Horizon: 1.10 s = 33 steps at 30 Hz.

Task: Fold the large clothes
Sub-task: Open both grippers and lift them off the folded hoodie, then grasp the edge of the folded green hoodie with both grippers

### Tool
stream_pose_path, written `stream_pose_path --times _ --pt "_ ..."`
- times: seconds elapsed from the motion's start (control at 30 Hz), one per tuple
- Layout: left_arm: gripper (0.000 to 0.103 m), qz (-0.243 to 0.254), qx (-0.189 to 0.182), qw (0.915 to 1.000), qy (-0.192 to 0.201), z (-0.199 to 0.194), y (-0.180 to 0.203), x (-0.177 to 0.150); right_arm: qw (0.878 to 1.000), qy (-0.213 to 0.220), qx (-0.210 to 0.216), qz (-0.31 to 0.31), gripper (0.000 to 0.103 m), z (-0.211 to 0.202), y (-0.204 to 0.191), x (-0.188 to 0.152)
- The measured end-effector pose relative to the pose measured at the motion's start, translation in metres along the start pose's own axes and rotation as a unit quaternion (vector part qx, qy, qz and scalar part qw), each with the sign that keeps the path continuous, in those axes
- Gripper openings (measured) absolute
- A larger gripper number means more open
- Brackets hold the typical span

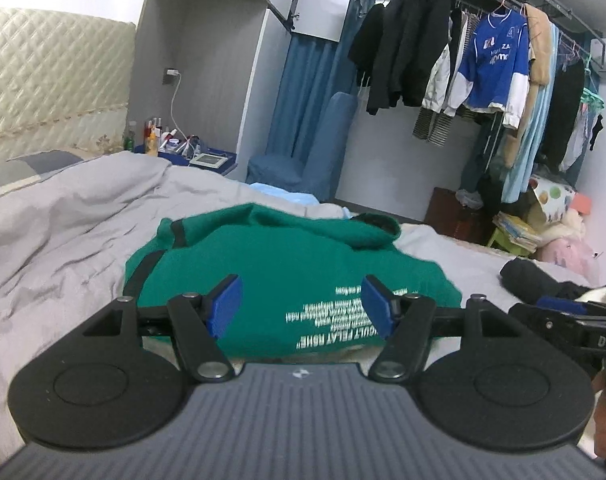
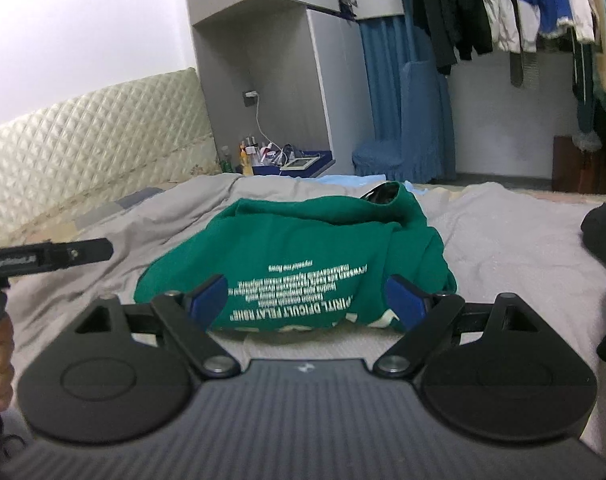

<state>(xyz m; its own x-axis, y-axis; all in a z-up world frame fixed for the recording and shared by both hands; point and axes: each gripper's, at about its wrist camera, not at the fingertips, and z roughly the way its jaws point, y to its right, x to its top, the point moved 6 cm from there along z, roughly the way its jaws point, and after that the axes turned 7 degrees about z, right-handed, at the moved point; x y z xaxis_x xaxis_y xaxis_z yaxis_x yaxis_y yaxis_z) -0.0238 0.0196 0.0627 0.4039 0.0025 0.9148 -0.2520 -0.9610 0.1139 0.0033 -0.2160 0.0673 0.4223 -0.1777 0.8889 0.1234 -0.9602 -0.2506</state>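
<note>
Green sweatshirt lies bunched and partly folded on the grey bed cover, white print facing up; left gripper jaws spread, nothing between them; right gripper jaws spread wide, also empty; both hover near its front edge.

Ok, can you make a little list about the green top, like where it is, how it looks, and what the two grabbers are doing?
garment: green top with white print
place: on the grey bedding
shape: folded into a lumpy bundle
left gripper: open, holding nothing
right gripper: open, holding nothing
nearby: dark garment to the right on the bed
background: clothes rack, blue chair
</note>
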Motion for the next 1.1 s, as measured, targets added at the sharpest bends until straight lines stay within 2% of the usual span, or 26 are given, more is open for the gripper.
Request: stream_pose_path --times 0.1,0.2,0.4,0.53,0.57,0.6,0.67,0.77,0.9,1.0,1.1 --pt "0.071 -0.026 -0.014 0.9996 -0.001 -0.001 0.000 -0.023 1.000 -0.004 -0.003 -0.025 0.088 -0.003 -0.003 -0.022" --pt "0.072 -0.022 0.006 0.9997 -0.012 0.009 -0.003 -0.036 1.000 -0.016 0.005 -0.016 0.088 -0.001 0.003 -0.031" --pt "0.082 -0.010 0.013 0.9995 -0.025 0.031 -0.004 -0.052 1.000 -0.020 -0.014 -0.019 0.088 0.010 0.009 -0.039" --pt "0.087 -0.018 0.005 0.9992 -0.036 0.043 -0.005 -0.060 0.999 -0.025 -0.031 -0.031 0.088 0.016 0.008 -0.045" --pt "0.090 -0.017 0.010 0.9991 -0.038 0.046 -0.006 -0.059 0.999 -0.023 -0.033 -0.028 0.095 0.017 0.009 -0.045" --pt "0.091 -0.018 0.015 0.9990 -0.039 0.049 -0.007 -0.059 0.999 -0.023 -0.029 -0.019 0.103 0.018 0.011 -0.044" --pt "0.093 -0.027 0.014 0.9987 -0.041 0.057 -0.012 -0.061 0.999 -0.028 -0.026 0.004 0.103 0.021 0.015 -0.040" --pt "0.093 -0.046 0.011 0.9975 -0.053 0.070 -0.021 -0.065 0.998 -0.037 -0.048 0.027 0.103 0.032 0.021 -0.039" --pt "0.093 -0.092 -0.016 0.9928 -0.076 0.096 -0.039 -0.069 0.995 -0.071 -0.042 0.058 0.103 0.055 0.024 -0.045" --pt "0.093 -0.140 -0.027 0.9857 -0.090 0.116 -0.056 -0.075 0.986 -0.101 -0.018 0.134 0.103 0.079 0.034 -0.048" --pt "0.093 -0.203 -0.043 0.9726 -0.104 0.135 -0.079 -0.088 0.965 -0.114 -0.007 0.237 0.103 0.104 0.052 -0.050"
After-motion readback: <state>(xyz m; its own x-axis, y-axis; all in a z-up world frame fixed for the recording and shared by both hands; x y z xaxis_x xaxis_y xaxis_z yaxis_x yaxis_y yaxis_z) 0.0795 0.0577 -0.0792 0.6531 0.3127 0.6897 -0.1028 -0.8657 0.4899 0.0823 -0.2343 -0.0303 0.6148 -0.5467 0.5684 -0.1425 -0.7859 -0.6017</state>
